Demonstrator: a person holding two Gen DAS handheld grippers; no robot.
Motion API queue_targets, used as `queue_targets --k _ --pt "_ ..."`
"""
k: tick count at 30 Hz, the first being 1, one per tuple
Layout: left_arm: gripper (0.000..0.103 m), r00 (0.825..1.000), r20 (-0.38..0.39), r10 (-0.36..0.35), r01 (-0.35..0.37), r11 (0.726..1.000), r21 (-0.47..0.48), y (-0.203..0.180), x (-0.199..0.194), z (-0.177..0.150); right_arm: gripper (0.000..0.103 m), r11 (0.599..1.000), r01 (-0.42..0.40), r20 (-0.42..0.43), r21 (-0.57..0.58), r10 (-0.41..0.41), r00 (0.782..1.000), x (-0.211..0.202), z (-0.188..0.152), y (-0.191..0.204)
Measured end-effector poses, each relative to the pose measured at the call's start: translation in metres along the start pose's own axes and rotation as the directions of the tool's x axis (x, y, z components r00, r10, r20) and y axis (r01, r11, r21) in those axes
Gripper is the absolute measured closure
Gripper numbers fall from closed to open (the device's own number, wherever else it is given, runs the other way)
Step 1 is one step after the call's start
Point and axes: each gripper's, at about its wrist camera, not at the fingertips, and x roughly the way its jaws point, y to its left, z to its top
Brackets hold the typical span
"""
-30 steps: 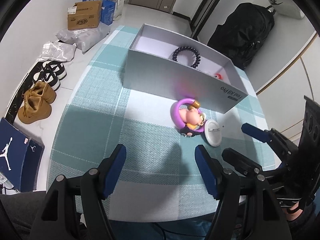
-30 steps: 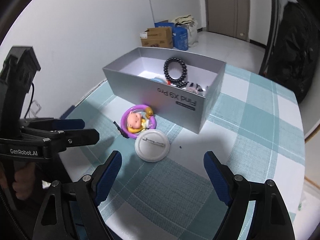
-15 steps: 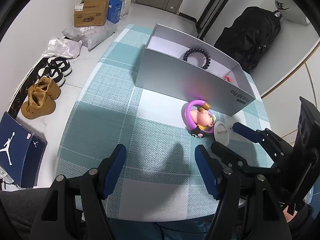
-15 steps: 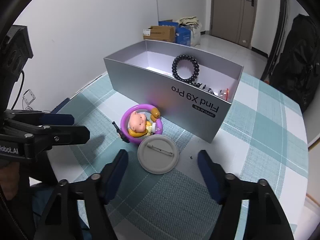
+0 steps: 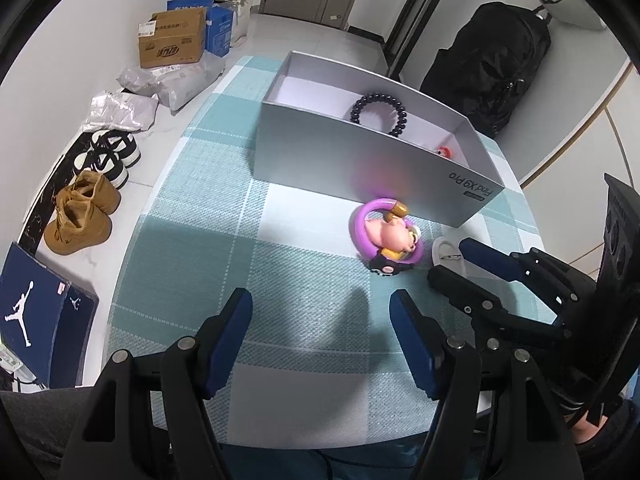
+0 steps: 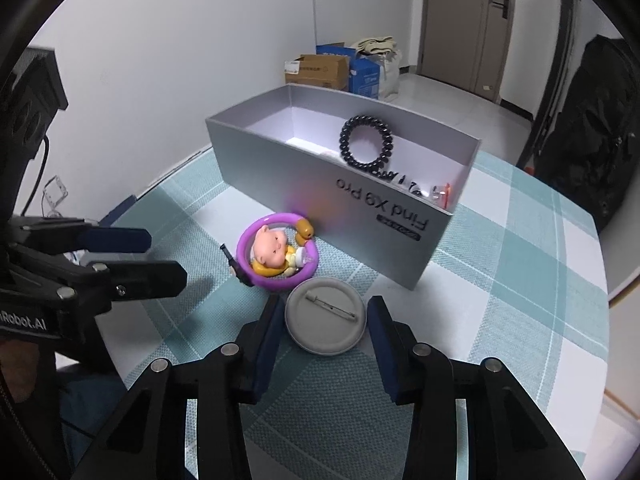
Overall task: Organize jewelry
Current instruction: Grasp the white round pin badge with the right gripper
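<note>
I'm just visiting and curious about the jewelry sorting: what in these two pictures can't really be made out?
- Round badge: it lies pin side up in the right wrist view, so its front design is hidden; in the left wrist view the right gripper covers most of it.
- Small items in the silver box: too small and half hidden by its near wall.
- Box floor near the black bead bracelet: left wrist view, hidden by the wall.

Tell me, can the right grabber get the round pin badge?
Probably yes. The right gripper is open, its fingers on either side of the pin badge, which lies flat on the tablecloth. Nothing blocks it, though so flat a badge may slip.
</note>
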Motion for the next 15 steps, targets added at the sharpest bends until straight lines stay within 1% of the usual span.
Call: queue_targets --k 3,6,8,10,13,15 --pt "0.036 1.000 0.007 -0.004 0.004 1.000 0.016 -0.004 0.000 0.001 0.062 1.000 -0.010 0.011 0.027 0.010 1.000 -0.005 0.000 -0.006" --pt "0.036 0.998 0.058 -0.012 0.010 1.000 0.027 -0.010 -0.008 0.008 0.062 0.999 -0.012 0.021 0.047 0.011 1.000 -0.011 0.002 -0.012" --pt "0.036 0.997 0.074 -0.019 0.016 0.999 0.037 -0.014 -0.009 0.011 0.062 0.998 -0.019 0.028 0.067 0.017 0.999 -0.015 0.003 -0.016" --pt "0.036 0.997 0.066 -0.029 0.025 0.998 0.051 -0.017 -0.006 0.012 0.062 0.995 -0.021 0.028 0.102 0.018 0.999 -0.021 0.001 -0.022" --pt "0.036 0.998 0.062 -0.014 0.009 0.996 0.086 -0.024 -0.001 0.014 0.062 0.990 -0.022 0.030 0.137 0.018 0.999 -0.028 -0.002 -0.030" --pt "0.036 0.999 0.050 -0.019 0.013 0.993 0.120 -0.031 0.003 0.015 0.062 0.987 -0.022 0.039 0.158 0.016 0.999 -0.032 -0.001 -0.036"
